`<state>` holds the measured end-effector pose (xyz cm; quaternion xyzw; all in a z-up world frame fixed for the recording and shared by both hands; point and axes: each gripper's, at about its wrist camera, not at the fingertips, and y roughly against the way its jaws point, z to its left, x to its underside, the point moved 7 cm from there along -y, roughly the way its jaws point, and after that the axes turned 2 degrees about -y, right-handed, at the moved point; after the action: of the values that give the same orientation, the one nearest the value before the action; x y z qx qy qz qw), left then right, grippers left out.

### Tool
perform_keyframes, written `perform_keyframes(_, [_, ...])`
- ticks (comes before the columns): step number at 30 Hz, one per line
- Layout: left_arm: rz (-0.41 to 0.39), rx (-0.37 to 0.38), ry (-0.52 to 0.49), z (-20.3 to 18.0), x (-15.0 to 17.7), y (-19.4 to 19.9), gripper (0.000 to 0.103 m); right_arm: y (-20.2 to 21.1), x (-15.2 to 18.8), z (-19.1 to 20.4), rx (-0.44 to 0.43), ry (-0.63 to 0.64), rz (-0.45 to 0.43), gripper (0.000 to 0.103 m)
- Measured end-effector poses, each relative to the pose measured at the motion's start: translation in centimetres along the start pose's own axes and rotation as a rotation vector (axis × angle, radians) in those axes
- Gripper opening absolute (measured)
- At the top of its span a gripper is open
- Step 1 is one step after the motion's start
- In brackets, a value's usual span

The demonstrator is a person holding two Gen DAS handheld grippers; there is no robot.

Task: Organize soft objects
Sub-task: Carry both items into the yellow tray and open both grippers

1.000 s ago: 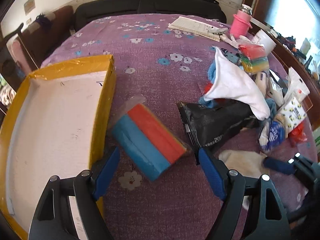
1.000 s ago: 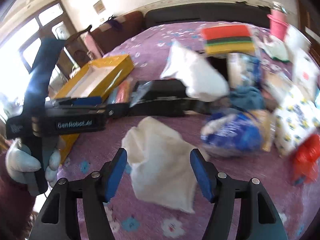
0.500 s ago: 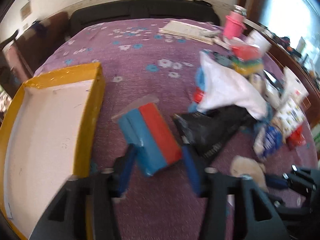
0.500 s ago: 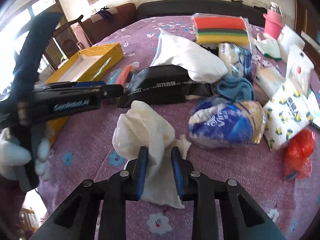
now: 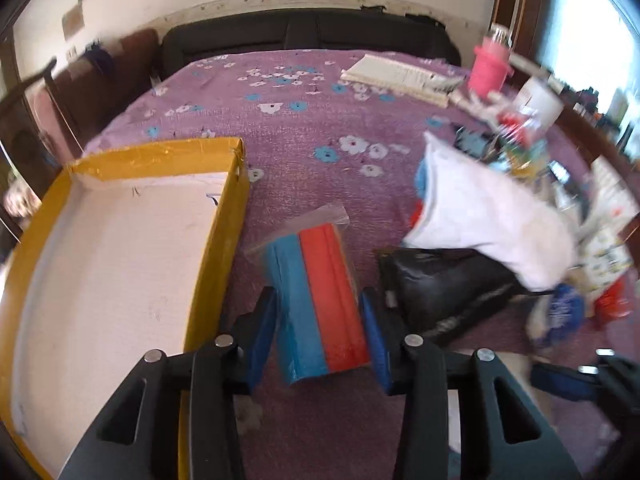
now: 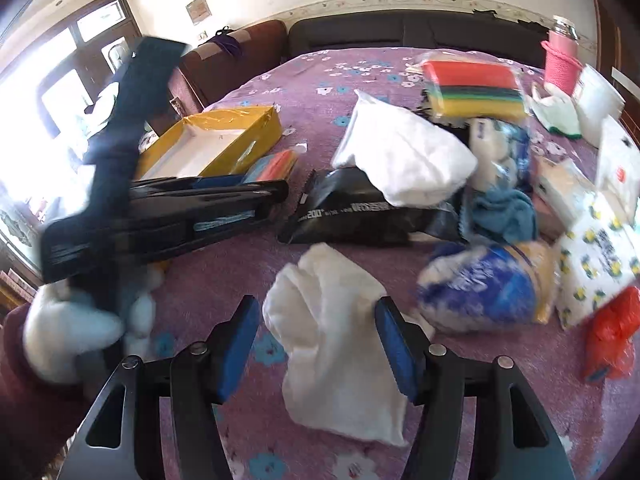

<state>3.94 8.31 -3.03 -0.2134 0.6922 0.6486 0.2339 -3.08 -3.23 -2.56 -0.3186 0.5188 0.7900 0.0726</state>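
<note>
Purple floral cloth (image 5: pixel 304 128) covers the tabletop; dark sofa against the far wall.

Left wrist view: left gripper (image 5: pixel 320 340) low over the cloth, blue fingers (image 5: pixel 262 336) set on either side of a bagged blue-and-red sponge pack (image 5: pixel 316 300). Right pad touches the red edge; left pad sits just beside the blue edge, contact there cannot be confirmed. So the fingers are partly closed around the pack; a firm clamp cannot be told. Pack lies on the cloth just right of a yellow-rimmed box (image 5: pixel 216 248) with a white floor. Right of the pack: black pouch (image 5: pixel 448 284), with a white cloth bundle (image 5: pixel 492 216) draped over its far end. Pink cup (image 5: pixel 490 72) and a paper stack (image 5: pixel 396 74) near the far edge. Right side of frame blurred.

Right wrist view: right gripper (image 6: pixel 316 344) with fingers (image 6: pixel 236 344) spread apart, a crumpled white cloth (image 6: pixel 336 340) lying on the tabletop between them; neither pad presses it. Beyond it: the black pouch (image 6: pixel 360 216), white bundle (image 6: pixel 400 160), blue towel (image 6: pixel 500 212), a blue-and-yellow bag (image 6: pixel 492 288), a striped sponge pack (image 6: pixel 472 88), an orange-red bag (image 6: pixel 612 336). Left gripper (image 6: pixel 168 212) is seen side-on at left, held in a white-gloved hand (image 6: pixel 72 328), pointing toward the yellow-rimmed box (image 6: pixel 224 140).
</note>
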Motion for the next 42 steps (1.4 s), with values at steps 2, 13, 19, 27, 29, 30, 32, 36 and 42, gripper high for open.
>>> perform_keyframes(2, [-0.020,0.034,0.015,-0.1,0.2,1.2,0.040,-1.4,0.0,0.1,0.023,-0.003,0.026,0.063])
perform_keyframes(13, [-0.221,0.213,0.147,4.5,0.2,13.3,0.040,3.2,-0.3,1.8,0.005,-0.022,-0.057,0.018])
perform_keyframes(19, [-0.267,0.146,0.205,11.1,-2.4,16.1,0.040,6.7,-5.1,5.7,-0.089,0.008,-0.148,0.018])
perform_keyframes(27, [-0.137,0.182,0.315,17.1,-6.1,6.2,0.040,-3.0,-13.7,10.0,-0.237,-0.061,-0.051,0.019])
perform_keyframes(29, [-0.108,0.194,0.330,17.7,-6.4,3.7,0.041,-6.6,-15.2,10.2,-0.235,-0.096,-0.013,0.019])
perform_keyframes(30, [-0.094,0.203,0.334,17.8,-6.6,2.6,0.041,-7.9,-15.7,10.2,-0.228,-0.105,-0.003,0.019])
perform_keyframes(32, [-0.079,0.205,0.340,17.9,-6.6,1.1,0.042,-9.8,-16.6,10.2,-0.216,-0.114,0.005,0.019])
perform_keyframes(36, [-0.039,0.224,0.364,18.4,-5.8,-0.4,0.056,-12.0,-17.6,9.8,-0.214,-0.145,0.011,0.032])
perform_keyframes(42, [-0.045,0.131,0.397,20.6,-2.8,1.1,0.074,-10.1,-17.7,8.6,-0.200,-0.151,-0.034,0.047])
